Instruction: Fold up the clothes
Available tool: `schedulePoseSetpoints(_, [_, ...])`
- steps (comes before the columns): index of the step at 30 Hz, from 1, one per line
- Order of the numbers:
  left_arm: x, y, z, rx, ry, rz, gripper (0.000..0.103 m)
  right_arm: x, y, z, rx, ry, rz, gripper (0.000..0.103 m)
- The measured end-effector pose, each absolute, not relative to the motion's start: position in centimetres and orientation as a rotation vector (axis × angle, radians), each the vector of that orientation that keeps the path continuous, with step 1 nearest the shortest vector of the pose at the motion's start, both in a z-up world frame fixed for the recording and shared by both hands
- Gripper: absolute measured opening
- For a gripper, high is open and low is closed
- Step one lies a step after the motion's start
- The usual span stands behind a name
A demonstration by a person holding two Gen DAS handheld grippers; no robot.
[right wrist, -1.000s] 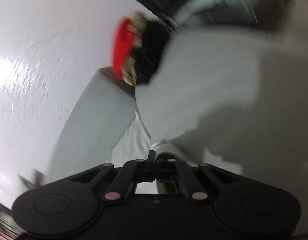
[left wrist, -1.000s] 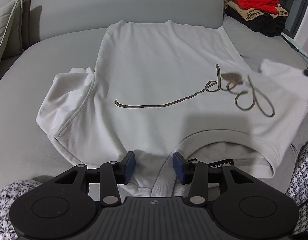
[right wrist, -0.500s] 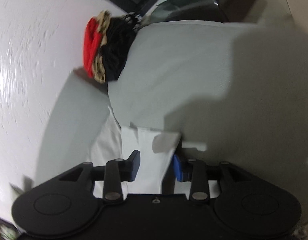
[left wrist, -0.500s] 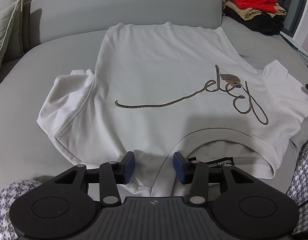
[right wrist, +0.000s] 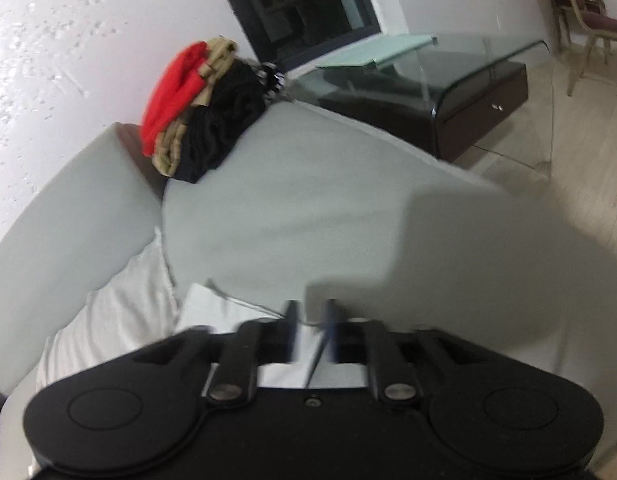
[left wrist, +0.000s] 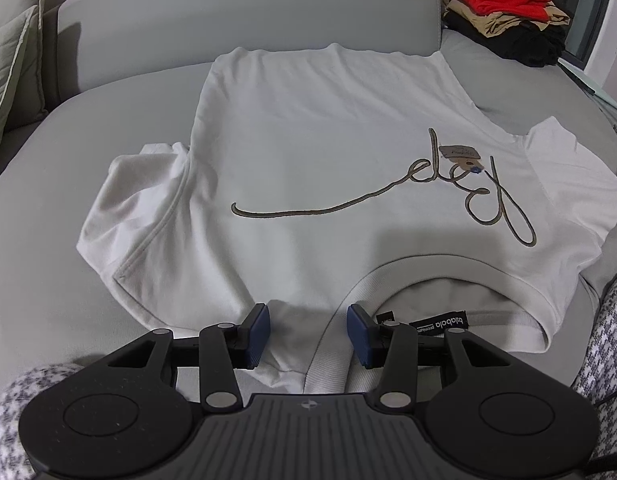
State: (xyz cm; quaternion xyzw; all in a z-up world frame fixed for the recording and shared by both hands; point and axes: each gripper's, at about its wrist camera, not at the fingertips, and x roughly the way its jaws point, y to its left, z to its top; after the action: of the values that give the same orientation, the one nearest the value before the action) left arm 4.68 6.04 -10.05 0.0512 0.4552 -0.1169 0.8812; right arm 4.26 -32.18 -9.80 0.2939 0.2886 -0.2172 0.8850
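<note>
My left claw (left wrist: 307, 330) sits at six o'clock in its view, tilted steeply down, jaws parted and gripping nothing. My right claw (right wrist: 311, 330) also points downward, blurred; its jaws have just been opening and now stand apart, gripping nothing.

- A home, by all signs a living room.
- Grey upholstered sofa (left wrist: 108, 128) filling most of the left wrist view, with piped cushions (left wrist: 8, 64) at the upper left edge.
- Stack of folded clothes (left wrist: 504, 16), red on top of tan and black, at the upper right, on the sofa's far corner.
- Glass-topped dark low table (right wrist: 428, 96) in the upper right of the right wrist view, on pale wooden flooring (right wrist: 580, 128).
- Dark window (right wrist: 304, 4) set in a white wall, top centre.
</note>
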Motion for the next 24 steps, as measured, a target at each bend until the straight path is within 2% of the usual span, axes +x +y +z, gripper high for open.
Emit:
schedulePoseSetpoints(3, [3.9, 5.9, -9.2, 0.122, 0.912, -0.263, 0.043, 3.8, -30.6, -8.2, 0.557, 0.666, -0.311, 0.036])
schedulePoseSetpoints(7, [3.6, 5.2, -8.7, 0.131, 0.893, -0.285, 0.043, 7.0, -26.0, -9.5, 0.409, 0.973, 0.012, 0.035])
schedulePoseSetpoints(9, [3.5, 4.9, -8.9, 0.14, 0.892, -0.288, 0.043, 8.2, -24.1, -10.8, 0.365, 1.019, 0.063, 0.02])
schedulePoseSetpoints(11, [3.4, 4.7, -9.1, 0.155, 0.891, -0.288, 0.043, 9.6, -22.4, -12.4, 0.324, 1.072, 0.085, 0.019])
schedulePoseSetpoints(14, [3.4, 5.3, -9.6, 0.183, 0.912, -0.267, 0.043, 10.3, -21.5, -14.3, 0.288, 1.144, 0.032, 0.02])
schedulePoseSetpoints(18, [3.0, 7.2, -9.8, 0.169, 0.938, -0.273, 0.043, 8.0, -21.0, -13.2, 0.183, 1.284, 0.041, 0.035])
schedulePoseSetpoints(21, [2.5, 8.3, -9.6, 0.167, 0.937, -0.259, 0.043, 6.7, -21.4, -12.1, 0.164, 1.304, 0.046, 0.035])
schedulePoseSetpoints(24, [2.0, 9.3, -8.8, 0.14, 0.913, -0.249, 0.043, 6.7, -21.7, -10.5, 0.195, 1.215, 0.038, 0.035])
